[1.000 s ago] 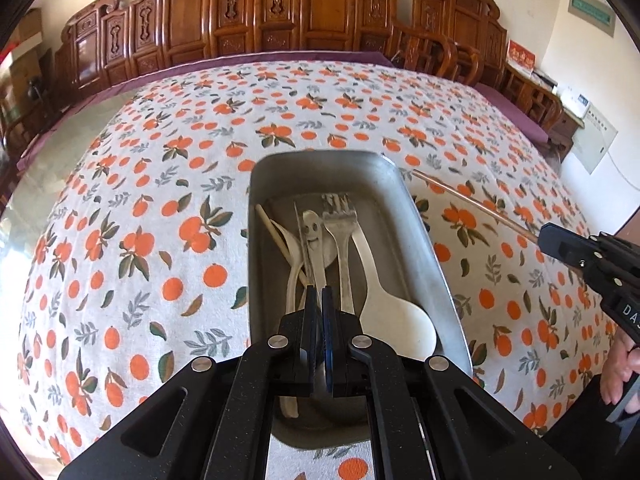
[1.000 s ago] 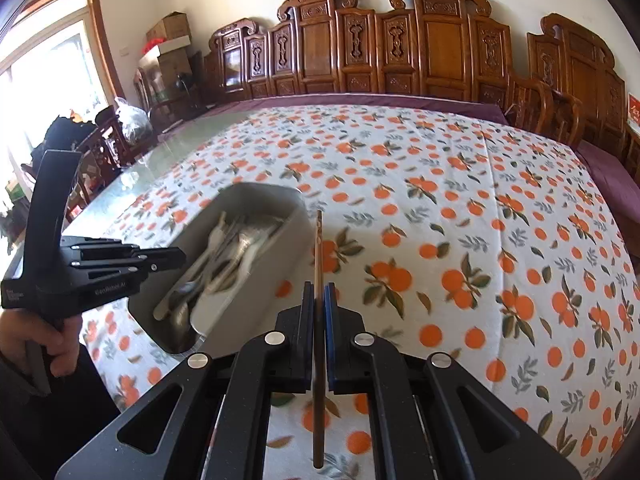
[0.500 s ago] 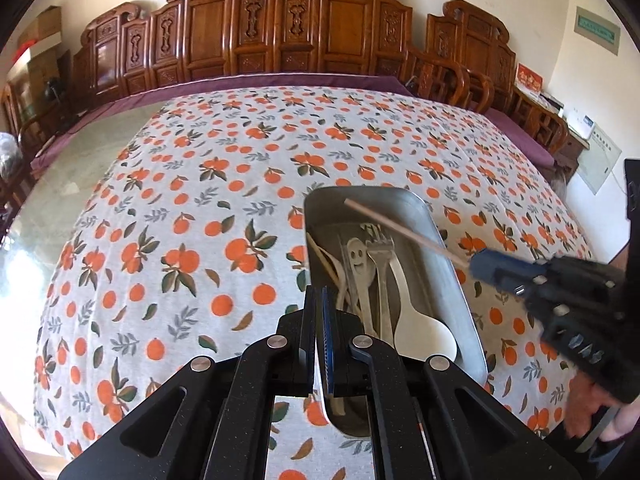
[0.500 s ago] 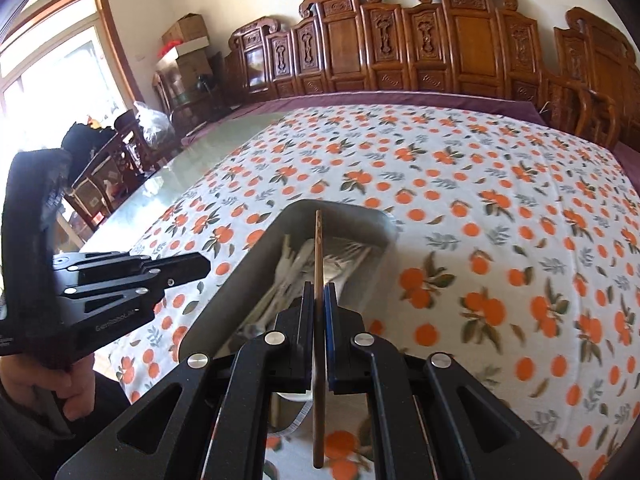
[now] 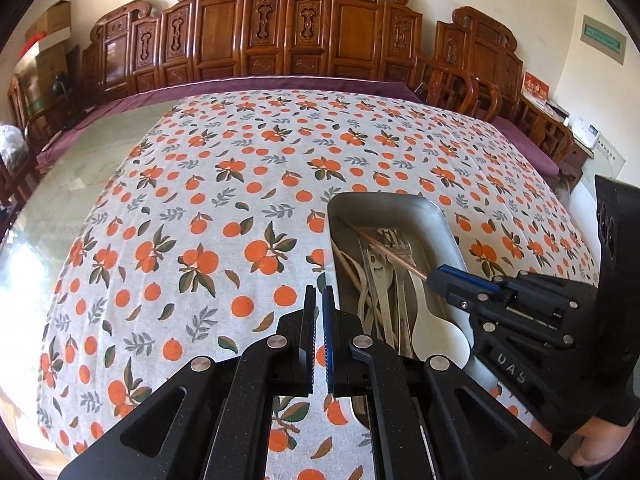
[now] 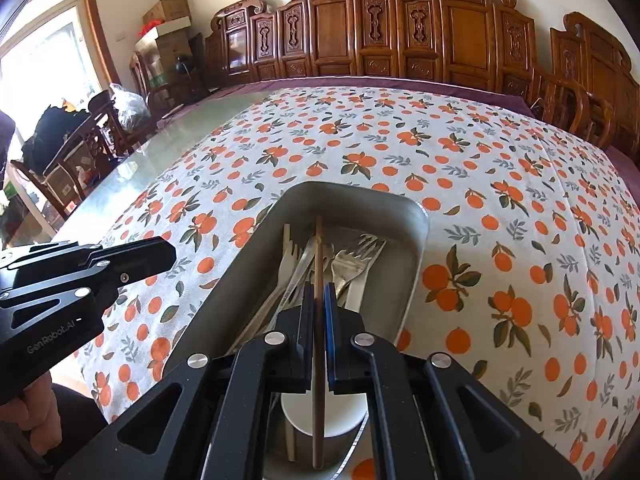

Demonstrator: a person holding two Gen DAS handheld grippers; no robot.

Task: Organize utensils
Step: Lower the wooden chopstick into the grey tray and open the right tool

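Right gripper (image 6: 319, 300) closed on one brown chopstick (image 6: 319, 256), pinched mid-length; stick tip reaches over the metal tray (image 6: 416, 216), its rear end runs back under the gripper body. In the left view the same chopstick (image 5: 384, 249) slants across the tray (image 5: 448, 220) from the right gripper (image 5: 436, 278). Left gripper (image 5: 319, 304) closed, nothing between its pads, over the cloth (image 5: 200, 200) just left of the tray. Tray sits on the orange-print cloth on the desk, near the person's edge. Inside: pile of utensils, overlapping, exact count unclear. Can make out two metal forks (image 6: 360, 248), one spoon with a smiley face (image 5: 375, 260), one white spoon (image 5: 436, 336) with its bowl at the near end, a pale fork (image 6: 289, 256) and thin pale sticks (image 5: 346, 260) at the left wall. Handles hidden under both gripper bodies; near end of tray cut off. Bare glass desk top (image 6: 160, 152) shows left of the cloth. One hand (image 5: 596, 444) partly seen at the lower right of the left view, another hand (image 6: 36, 412) at the lower left of the right view, both mostly cropped. Row of carved wooden chairs (image 5: 304, 32) along the far wall; boxes (image 6: 168, 8) stacked in the corner.
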